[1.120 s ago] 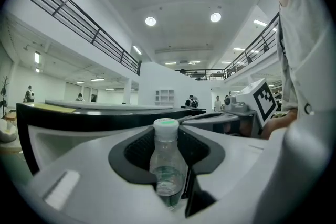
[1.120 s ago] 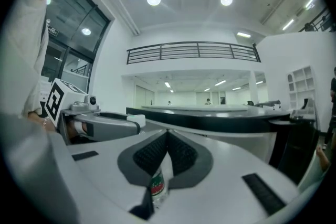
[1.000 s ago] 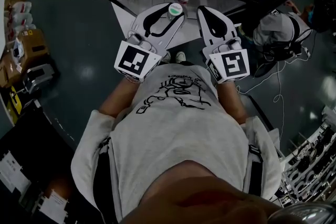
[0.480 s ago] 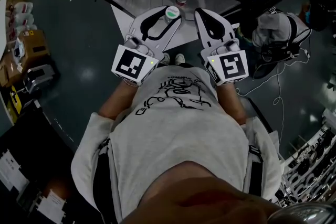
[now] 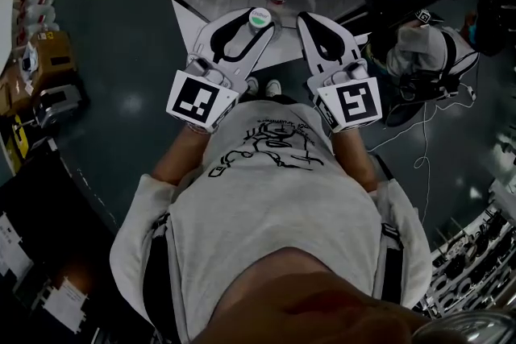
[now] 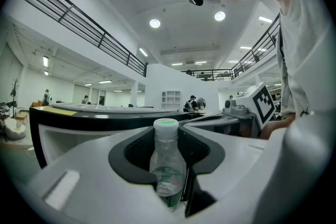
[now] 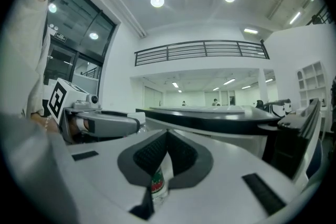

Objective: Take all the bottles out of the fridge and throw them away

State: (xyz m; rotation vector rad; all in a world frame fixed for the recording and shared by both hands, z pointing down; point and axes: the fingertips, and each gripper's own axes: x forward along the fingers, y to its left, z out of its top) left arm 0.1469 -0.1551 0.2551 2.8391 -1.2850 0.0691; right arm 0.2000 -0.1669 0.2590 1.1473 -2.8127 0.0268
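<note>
As little has shifted, we still clamp the water bottle in the left gripper, right gripper's jaws closed; binning awaits.

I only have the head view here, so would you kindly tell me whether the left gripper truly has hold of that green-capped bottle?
Observer: Yes. In the left gripper view, the left gripper is closed on the body of the clear bottle. The bottle stands upright with its cap above the jaws.
Operator: Thank you. Is the other gripper carrying anything?
Observer: No. In the right gripper view, the right gripper has its jaws together on nothing. A labelled bottle with red and green print shows low through the slit beneath them, not gripped.
</note>
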